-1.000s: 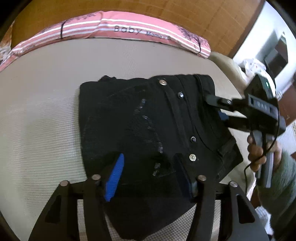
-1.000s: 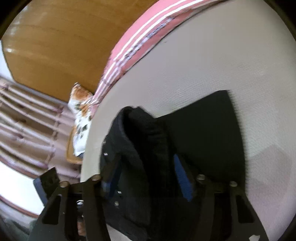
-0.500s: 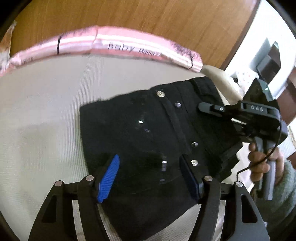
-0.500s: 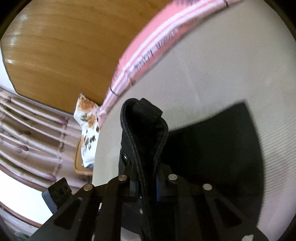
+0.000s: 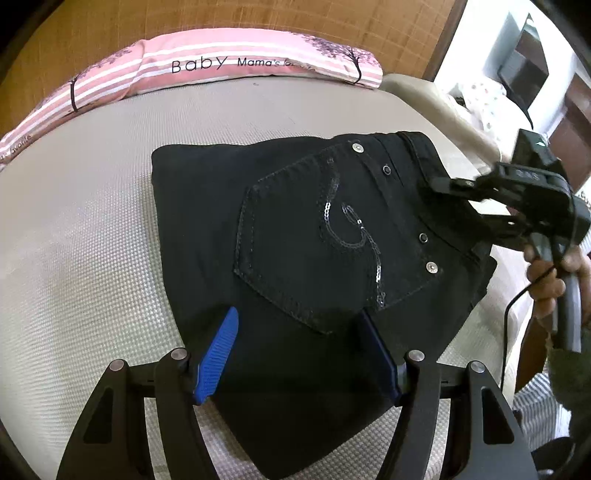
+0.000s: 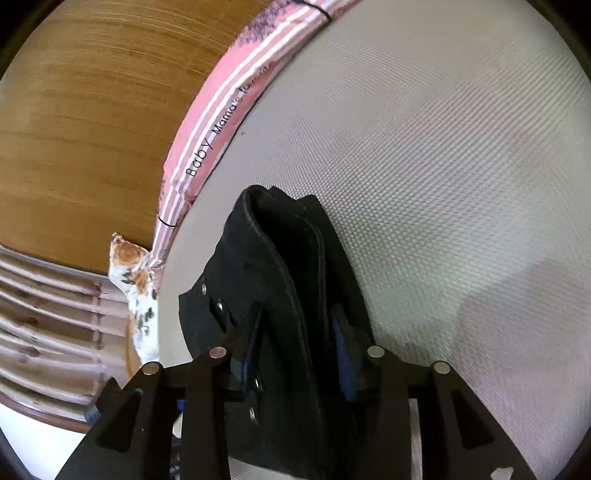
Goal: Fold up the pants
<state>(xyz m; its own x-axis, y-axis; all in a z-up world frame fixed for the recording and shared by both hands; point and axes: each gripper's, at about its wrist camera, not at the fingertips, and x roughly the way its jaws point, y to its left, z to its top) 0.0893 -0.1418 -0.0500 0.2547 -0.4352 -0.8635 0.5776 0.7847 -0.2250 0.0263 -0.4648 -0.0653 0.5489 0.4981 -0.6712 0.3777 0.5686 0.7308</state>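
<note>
Location: a bedroom in a home. Indicators: a mattress (image 5: 92, 236) with a pale woven cover; a pink striped pillow (image 5: 229, 62) printed "Baby Mama's" along its far edge; a wooden headboard (image 5: 258, 18) behind it; a floral cushion (image 6: 136, 291) at the bedside; a dark television (image 5: 524, 66) in the adjoining area.

Mattress (image 5: 92, 229) lies open; pink pillow (image 5: 229, 62) borders it.
</note>
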